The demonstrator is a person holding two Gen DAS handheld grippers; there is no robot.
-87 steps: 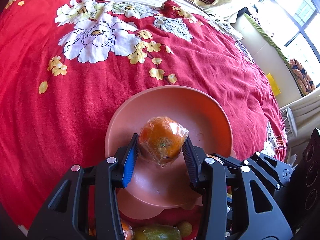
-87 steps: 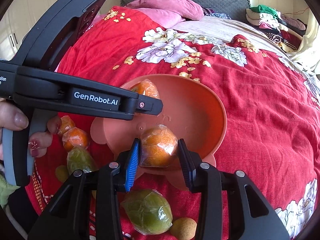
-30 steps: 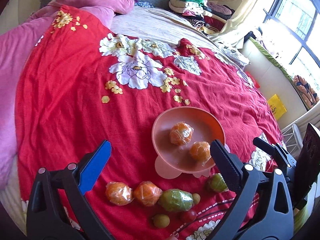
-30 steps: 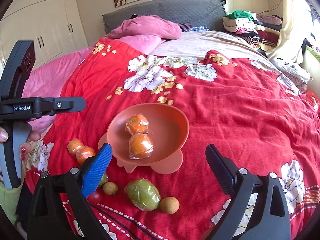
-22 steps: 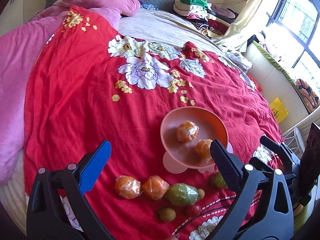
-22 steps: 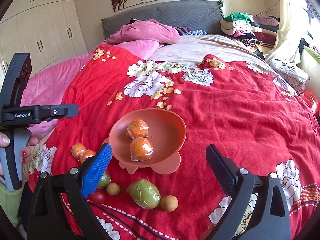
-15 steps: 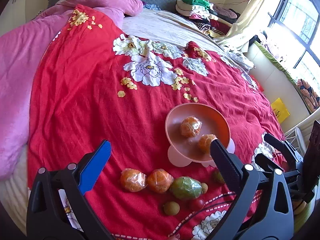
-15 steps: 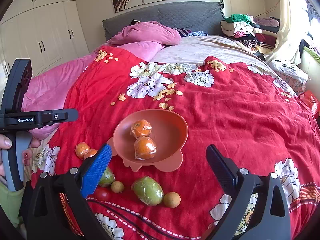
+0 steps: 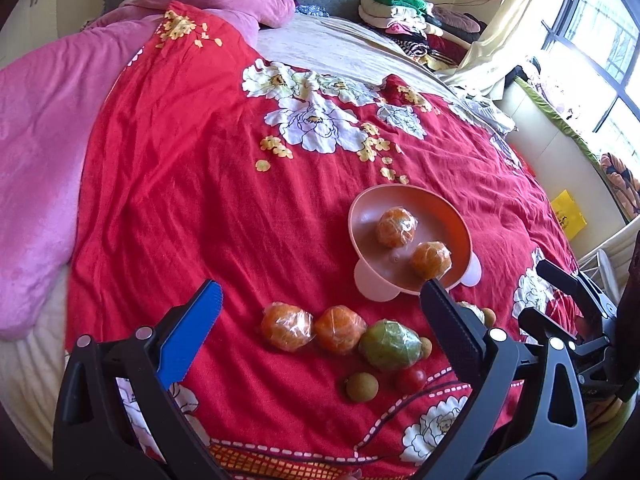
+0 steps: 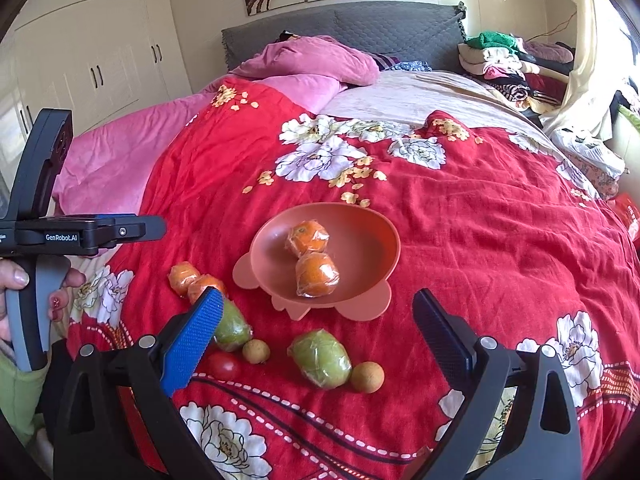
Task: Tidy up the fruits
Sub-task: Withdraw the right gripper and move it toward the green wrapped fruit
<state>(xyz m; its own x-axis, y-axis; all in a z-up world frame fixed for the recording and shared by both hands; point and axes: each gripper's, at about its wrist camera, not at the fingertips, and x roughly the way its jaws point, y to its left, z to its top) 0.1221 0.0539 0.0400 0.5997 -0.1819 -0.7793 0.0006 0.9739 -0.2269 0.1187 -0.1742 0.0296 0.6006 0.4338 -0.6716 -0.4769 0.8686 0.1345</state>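
Left gripper (image 9: 320, 296) spread wide, empty, held above red floral bedspread (image 9: 192, 184). From left in left wrist view: wrapped orange (image 9: 286, 326) touching second wrapped orange (image 9: 340, 329), then wrapped green fruit (image 9: 390, 345) beside it, all in a row on the spread. Small brown round fruit (image 9: 362, 387) and cherry tomato (image 9: 410, 378) just in front of the green one. Pink bowl (image 9: 360, 220) further right and back, holding two wrapped oranges (image 9: 396, 227), apart in this view. Something pale behind the black finger (image 9: 452, 328), possibly another green fruit, mostly hidden.

Right wrist view: hand (image 10: 12, 280) at far left on the other tool's handle. Right gripper (image 10: 318, 304) also wide open, empty. Second green fruit (image 10: 321, 358) and brown fruit (image 10: 367, 377) touching, in front of bowl.
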